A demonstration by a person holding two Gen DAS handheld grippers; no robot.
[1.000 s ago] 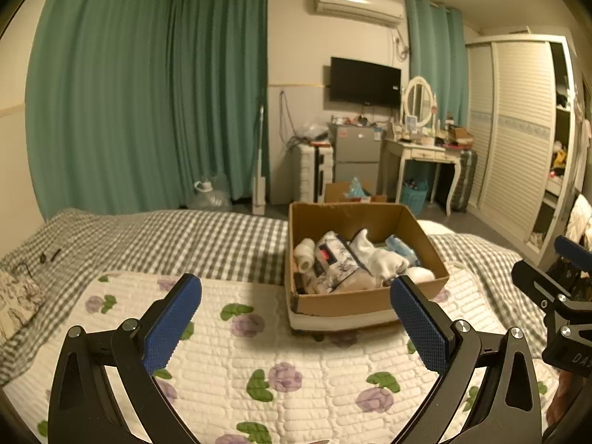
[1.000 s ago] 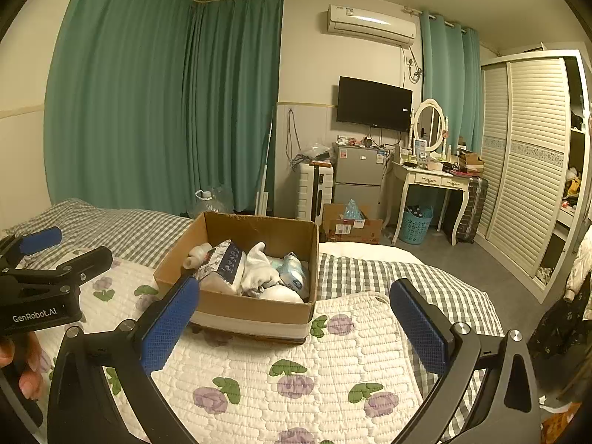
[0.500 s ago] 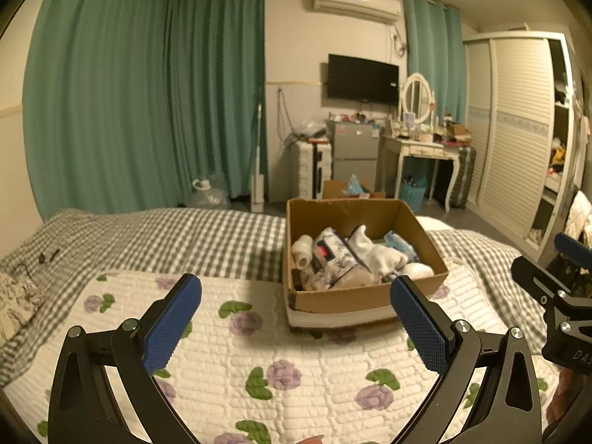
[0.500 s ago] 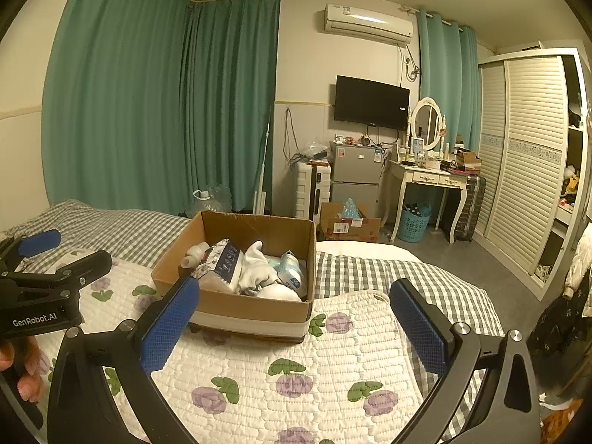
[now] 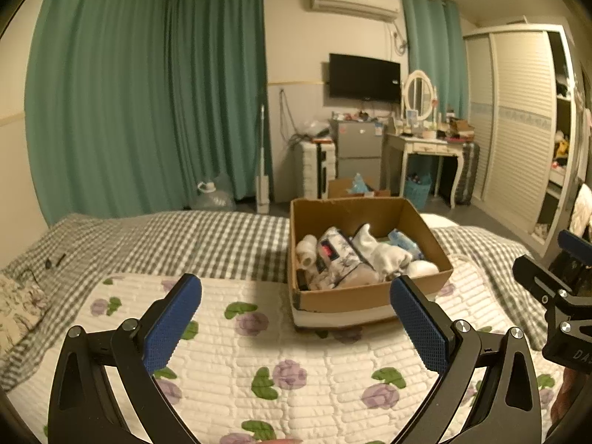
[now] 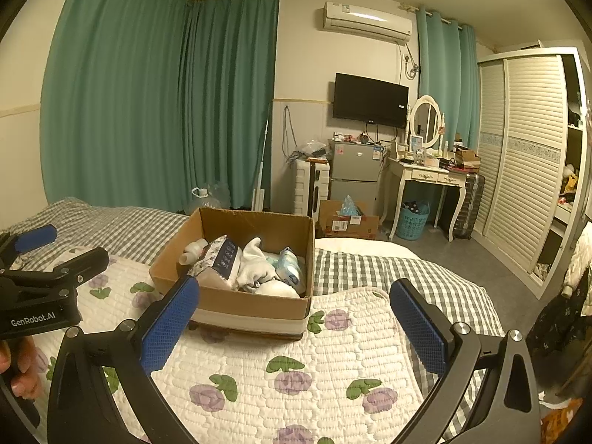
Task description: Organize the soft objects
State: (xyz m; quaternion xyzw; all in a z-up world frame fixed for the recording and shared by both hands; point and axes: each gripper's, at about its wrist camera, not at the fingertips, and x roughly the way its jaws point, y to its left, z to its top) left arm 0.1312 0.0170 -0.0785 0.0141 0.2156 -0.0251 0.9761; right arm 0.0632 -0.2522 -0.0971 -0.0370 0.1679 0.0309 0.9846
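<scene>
An open cardboard box (image 5: 344, 299) (image 6: 236, 301) stands on a white quilt with purple flowers (image 5: 296, 362) (image 6: 296, 373). Inside lie soft things: a white roll (image 5: 306, 253), a patterned tissue pack (image 5: 335, 255) (image 6: 218, 259), white socks (image 5: 384, 255) (image 6: 255, 264) and a blue-white packet (image 6: 290, 266). My left gripper (image 5: 295, 320) is open and empty, a short way in front of the box. My right gripper (image 6: 294, 318) is open and empty too, near the box's right corner. Each gripper shows at the edge of the other's view.
The quilt lies on a bed with a grey checked sheet (image 5: 185, 236). Beyond the bed are green curtains (image 5: 148, 111), a dressing table (image 6: 425, 177), a small fridge (image 6: 355, 174), a floor box (image 6: 347, 220) and a louvred wardrobe (image 6: 532, 170). A hand (image 6: 18, 366) holds the left gripper.
Both views have shifted only slightly; the box sits a touch lower and closer in the frames. Both grippers have stayed open and empty.
</scene>
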